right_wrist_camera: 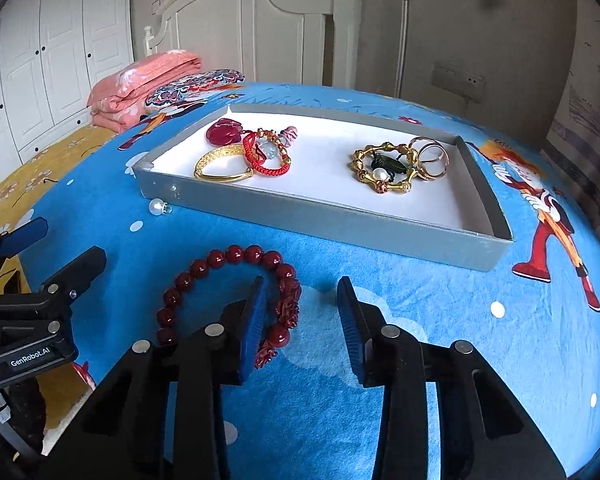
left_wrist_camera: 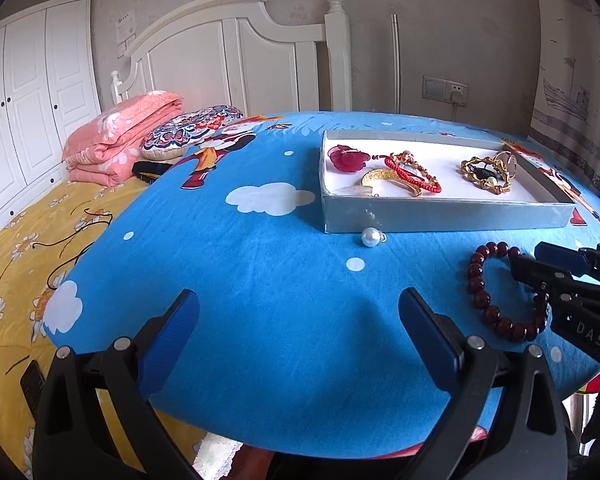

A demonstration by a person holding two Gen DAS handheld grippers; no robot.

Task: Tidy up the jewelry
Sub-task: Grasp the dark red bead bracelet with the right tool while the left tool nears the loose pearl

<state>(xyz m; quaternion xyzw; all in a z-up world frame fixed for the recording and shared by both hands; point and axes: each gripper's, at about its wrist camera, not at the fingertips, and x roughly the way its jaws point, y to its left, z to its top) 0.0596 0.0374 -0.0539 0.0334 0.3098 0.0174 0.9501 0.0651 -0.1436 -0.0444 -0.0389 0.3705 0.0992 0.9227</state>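
Note:
A dark red bead bracelet (right_wrist_camera: 236, 292) lies on the blue cloth, also in the left wrist view (left_wrist_camera: 496, 292). My right gripper (right_wrist_camera: 302, 320) is open; its left finger sits inside the bracelet's ring, its right finger outside, with the bracelet's right side between them. It shows in the left wrist view (left_wrist_camera: 556, 264). My left gripper (left_wrist_camera: 300, 320) is open and empty over bare cloth, left of the bracelet. A loose pearl (left_wrist_camera: 370, 237) (right_wrist_camera: 156, 207) lies in front of the grey tray (right_wrist_camera: 340, 220) (left_wrist_camera: 440, 216), which holds several jewelry pieces.
The tray holds a red flower piece (right_wrist_camera: 224, 130), a gold bangle (right_wrist_camera: 222, 168), a red cord bracelet (right_wrist_camera: 266, 158), a gold brooch (right_wrist_camera: 384, 170) and rings (right_wrist_camera: 430, 158). A bed with pink quilt (left_wrist_camera: 116, 140) and cushion lies left, past the table edge.

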